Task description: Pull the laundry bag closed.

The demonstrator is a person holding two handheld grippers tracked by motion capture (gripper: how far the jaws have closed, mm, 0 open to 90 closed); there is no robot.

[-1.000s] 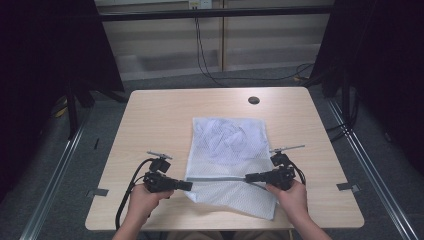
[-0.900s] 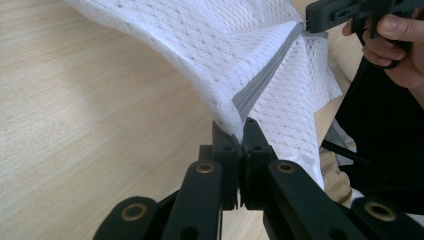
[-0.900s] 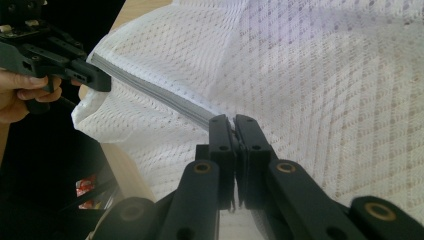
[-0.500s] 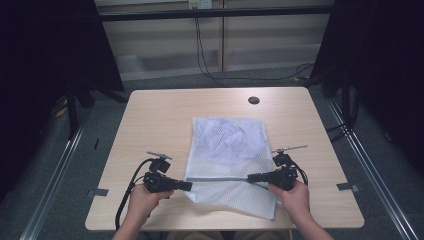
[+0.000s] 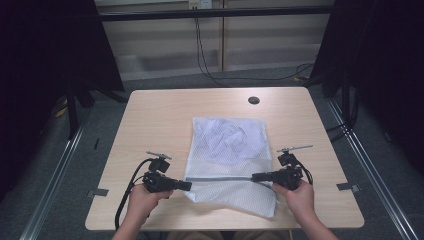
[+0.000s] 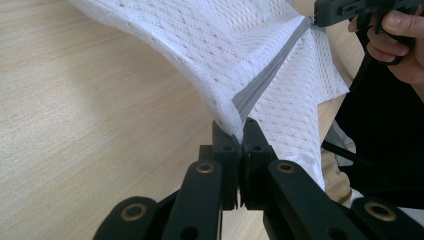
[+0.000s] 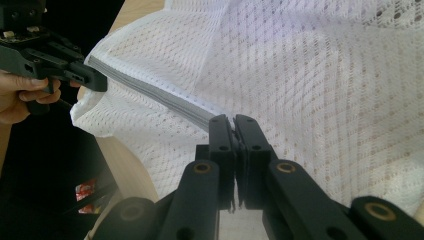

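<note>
From the high view, we see a white mesh laundry bag (image 5: 231,160) lying near the middle of a pale wooden desk (image 5: 160,120), its near end lifted off the wood. A grey zipper band (image 5: 222,178) runs straight across that end. The left tongs (image 5: 189,186) clamp the band at the bag's left edge, and the right tongs (image 5: 254,176) clamp it at the right edge, so the band is stretched taut between them. Crumpled white cloth (image 5: 225,135) shows through the mesh in the bag's far half. A small dark round hole (image 5: 253,100) sits in the desk toward its far edge, well apart from the bag. Cables trail from both grippers toward the person's forearms.

In the left gripper view, we look along the left tongs (image 6: 242,137), clenched on the corner of the mesh bag (image 6: 210,45) where the grey band (image 6: 270,75) begins. The band rises to the right tongs (image 6: 316,20) at the upper right, held by a hand (image 6: 397,40).

In the right gripper view, the right tongs (image 7: 233,131) are pinched shut on the grey band (image 7: 150,92), with the mesh (image 7: 320,85) spread behind. The left tongs (image 7: 102,82) grip the band's other end at the upper left.
</note>
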